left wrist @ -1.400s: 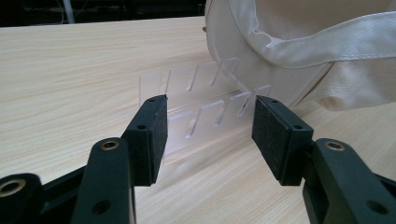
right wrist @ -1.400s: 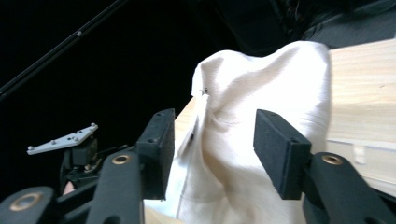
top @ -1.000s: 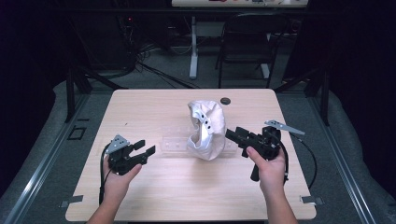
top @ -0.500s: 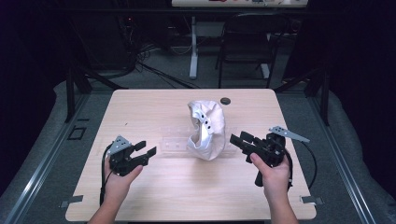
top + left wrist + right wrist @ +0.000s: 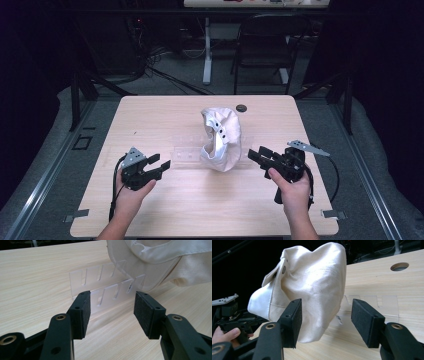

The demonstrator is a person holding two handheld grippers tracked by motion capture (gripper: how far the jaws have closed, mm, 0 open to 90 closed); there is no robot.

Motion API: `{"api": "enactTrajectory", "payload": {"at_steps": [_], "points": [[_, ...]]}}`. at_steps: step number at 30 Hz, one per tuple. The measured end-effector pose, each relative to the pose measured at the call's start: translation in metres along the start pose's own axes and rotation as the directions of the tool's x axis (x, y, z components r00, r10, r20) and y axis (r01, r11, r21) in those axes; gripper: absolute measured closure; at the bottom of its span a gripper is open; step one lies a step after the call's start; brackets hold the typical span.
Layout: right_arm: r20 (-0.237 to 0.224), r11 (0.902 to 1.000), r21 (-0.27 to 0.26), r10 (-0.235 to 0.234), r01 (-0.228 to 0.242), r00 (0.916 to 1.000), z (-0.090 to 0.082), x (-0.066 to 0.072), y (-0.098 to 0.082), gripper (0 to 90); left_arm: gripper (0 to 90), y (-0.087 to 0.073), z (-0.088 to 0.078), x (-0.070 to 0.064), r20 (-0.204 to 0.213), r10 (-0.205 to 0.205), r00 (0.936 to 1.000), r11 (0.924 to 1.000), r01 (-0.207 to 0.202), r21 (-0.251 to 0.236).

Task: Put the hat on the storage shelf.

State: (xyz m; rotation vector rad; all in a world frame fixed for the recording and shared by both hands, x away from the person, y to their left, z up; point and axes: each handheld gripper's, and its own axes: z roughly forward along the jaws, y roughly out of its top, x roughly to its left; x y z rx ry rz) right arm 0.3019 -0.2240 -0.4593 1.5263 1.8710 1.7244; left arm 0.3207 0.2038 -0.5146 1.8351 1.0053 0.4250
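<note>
A cream cloth cap [image 5: 221,140] rests upright on a clear slotted plastic rack [image 5: 187,150] in the middle of the wooden table [image 5: 200,200]. My left gripper [image 5: 161,162] sits left of the rack and points at it; its jaws are open and have just been closing a little, with nothing between them. In the left gripper view the gripper [image 5: 111,312] faces the rack [image 5: 100,285] with the cap's brim [image 5: 155,265] over it. My right gripper [image 5: 256,154] is open, just right of the cap. In the right gripper view the gripper [image 5: 325,320] frames the cap [image 5: 312,282] from a short way off.
A round cable hole [image 5: 241,108] lies in the table behind the cap. A black chair [image 5: 265,45] and a white post [image 5: 207,50] stand beyond the far edge. The left hand and its gripper [image 5: 234,320] appear past the cap in the right gripper view.
The right gripper has drawn back slightly from the cap, rightward and toward the near edge. The left gripper has stayed in place.
</note>
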Motion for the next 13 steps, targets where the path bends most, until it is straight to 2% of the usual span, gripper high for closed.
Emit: {"api": "enactTrajectory", "payload": {"at_steps": [7, 11, 13], "points": [[0.014, 0.9999, -0.014, 0.009, -0.009, 0.9999, -0.001, -0.004, -0.002, 42.6, 47.7, -0.003, 0.006, -0.010, 0.011, 0.027, 0.9996, 0.9995, -0.027, 0.015], [0.020, 0.9996, -0.014, 0.024, -0.023, 0.9995, -0.001, -0.006, -0.002, 42.6, 47.8, -0.007, 0.016, -0.024, 0.028, 0.080, 0.9964, 0.9962, -0.081, 0.031], [0.021, 0.9997, -0.013, 0.021, -0.021, 0.9996, -0.001, -0.007, -0.003, 42.6, 47.8, -0.008, 0.018, -0.028, 0.032, 0.091, 0.9954, 0.9951, -0.092, 0.038]]}}
